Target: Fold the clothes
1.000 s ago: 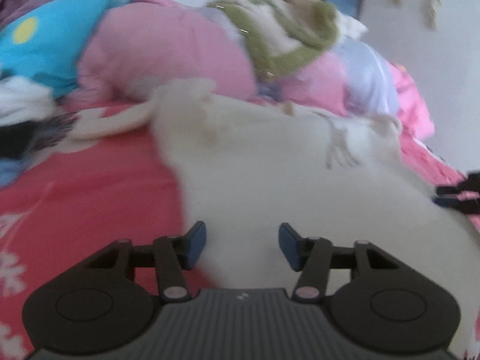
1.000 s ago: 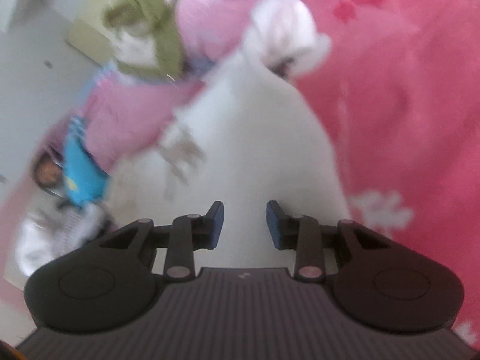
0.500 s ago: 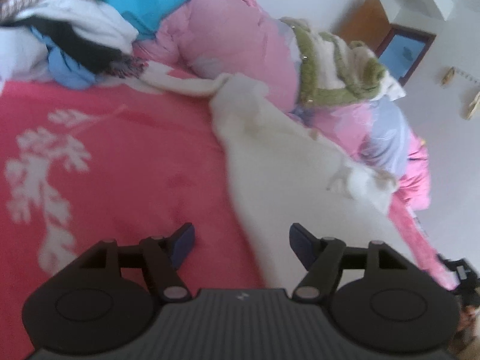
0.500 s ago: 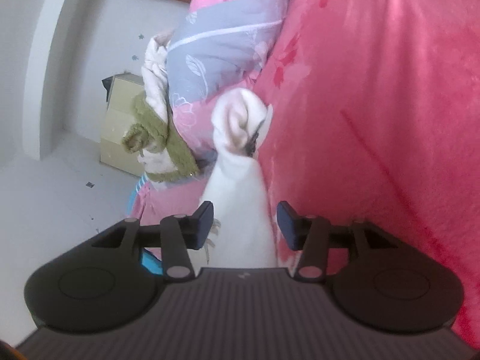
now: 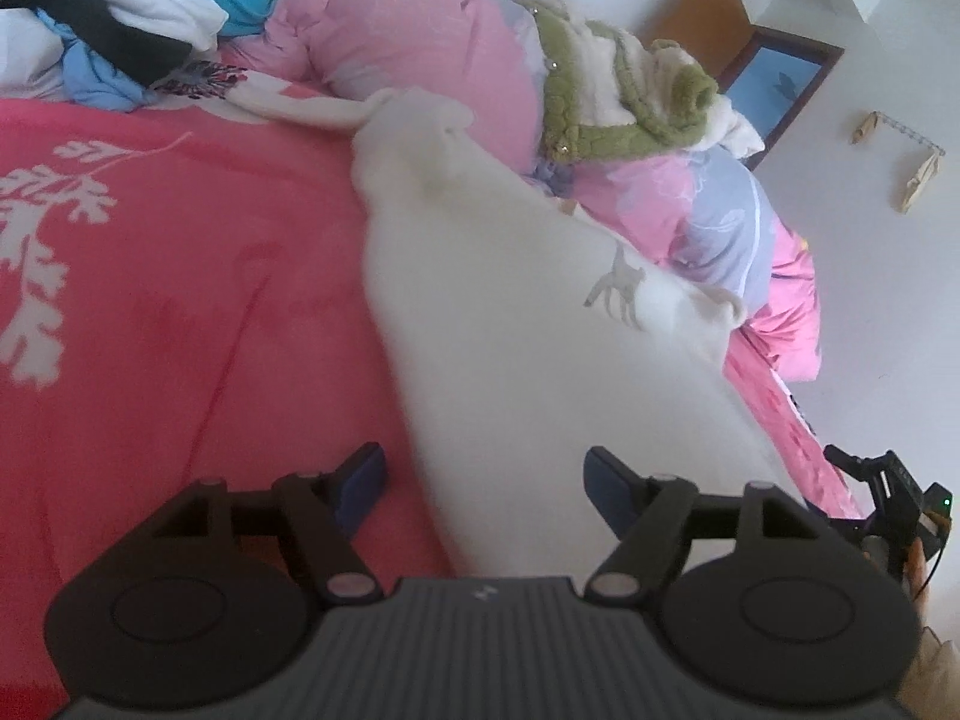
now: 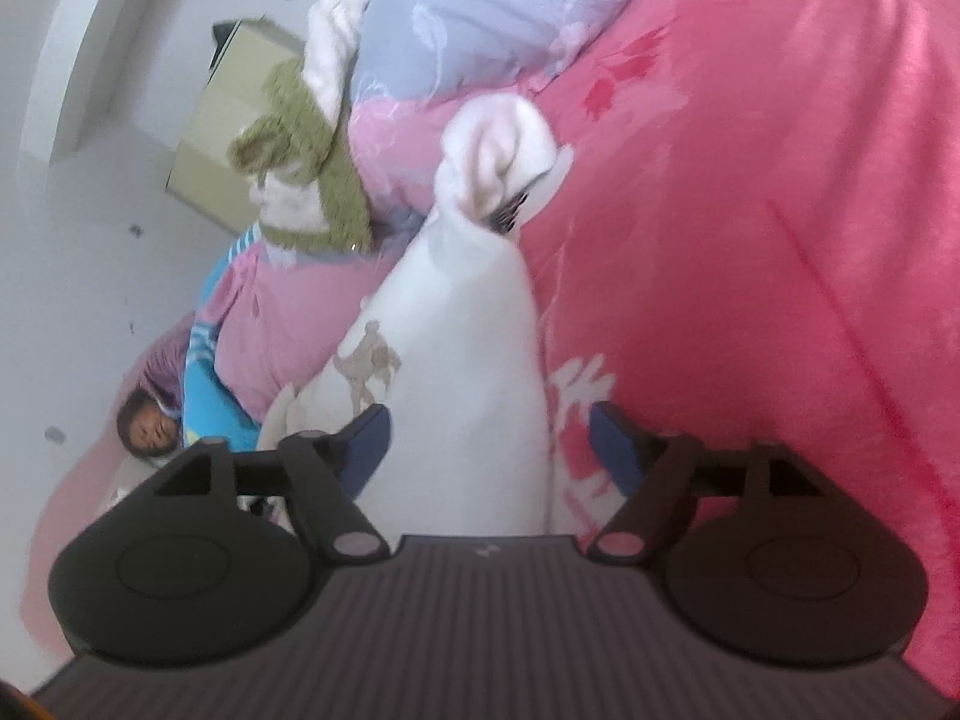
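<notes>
A white garment (image 5: 516,300) with a small deer print lies stretched out on the red bedspread (image 5: 150,312). My left gripper (image 5: 483,483) is open just above its near left edge, one finger over the spread and one over the cloth. In the right wrist view the same white garment (image 6: 468,348) runs away from me to a bunched end. My right gripper (image 6: 489,441) is open wide, its fingers standing either side of the cloth's near edge. Neither gripper holds anything.
A rolled pink and lilac quilt (image 5: 408,42) lies along the far side, with a green and cream fleece garment (image 5: 606,96) on top. A heap of blue, white and black clothes (image 5: 114,18) sits at far left. A person (image 6: 147,429) lies at the left edge beyond the quilt.
Both grippers have opened wider and let the white garment go. It has dropped and now lies spread on the bedspread. Both cameras have swung to a new angle.
</notes>
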{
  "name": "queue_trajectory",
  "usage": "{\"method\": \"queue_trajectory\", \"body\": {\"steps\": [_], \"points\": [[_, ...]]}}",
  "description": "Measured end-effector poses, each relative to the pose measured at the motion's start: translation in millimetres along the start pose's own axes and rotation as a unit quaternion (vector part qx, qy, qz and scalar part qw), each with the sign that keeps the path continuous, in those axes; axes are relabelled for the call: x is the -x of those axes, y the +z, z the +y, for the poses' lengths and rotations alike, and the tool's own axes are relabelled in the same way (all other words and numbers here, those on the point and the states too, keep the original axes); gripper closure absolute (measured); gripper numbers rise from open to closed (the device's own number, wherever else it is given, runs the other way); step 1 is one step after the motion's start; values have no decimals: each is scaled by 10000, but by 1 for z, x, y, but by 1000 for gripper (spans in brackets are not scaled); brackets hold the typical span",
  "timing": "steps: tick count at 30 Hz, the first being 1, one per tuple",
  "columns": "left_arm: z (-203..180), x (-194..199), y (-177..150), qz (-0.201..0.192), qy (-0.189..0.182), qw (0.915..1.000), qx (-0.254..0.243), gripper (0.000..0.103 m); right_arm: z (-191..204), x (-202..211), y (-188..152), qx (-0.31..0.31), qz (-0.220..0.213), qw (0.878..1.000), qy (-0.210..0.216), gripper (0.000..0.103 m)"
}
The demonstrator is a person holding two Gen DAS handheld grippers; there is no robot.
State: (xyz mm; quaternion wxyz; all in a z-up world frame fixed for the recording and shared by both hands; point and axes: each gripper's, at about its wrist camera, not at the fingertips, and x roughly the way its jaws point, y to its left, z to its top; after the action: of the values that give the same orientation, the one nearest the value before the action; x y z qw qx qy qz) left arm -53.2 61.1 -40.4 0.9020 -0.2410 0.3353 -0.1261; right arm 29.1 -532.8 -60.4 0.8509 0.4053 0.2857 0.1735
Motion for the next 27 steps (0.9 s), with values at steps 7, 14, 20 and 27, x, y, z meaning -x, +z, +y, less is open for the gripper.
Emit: {"method": "queue_trajectory", "body": {"steps": [7,14,20,27], "points": [[-4,9,-5,-29,38,10000,88,21,10,14,-3,175,-353,9991,140,1],[-10,12,1,-246,969,9948,-180,1,21,25,-7,587,-903,9904,-861,1],[-18,5,-1,-177,1494,9871,-547,0,46,11,-19,1465,-783,9777,-1287,1],[-25,3,-6,-157,1665,9826,-811,0,57,9,-26,1832,-836,9693,-1413,1]]}}
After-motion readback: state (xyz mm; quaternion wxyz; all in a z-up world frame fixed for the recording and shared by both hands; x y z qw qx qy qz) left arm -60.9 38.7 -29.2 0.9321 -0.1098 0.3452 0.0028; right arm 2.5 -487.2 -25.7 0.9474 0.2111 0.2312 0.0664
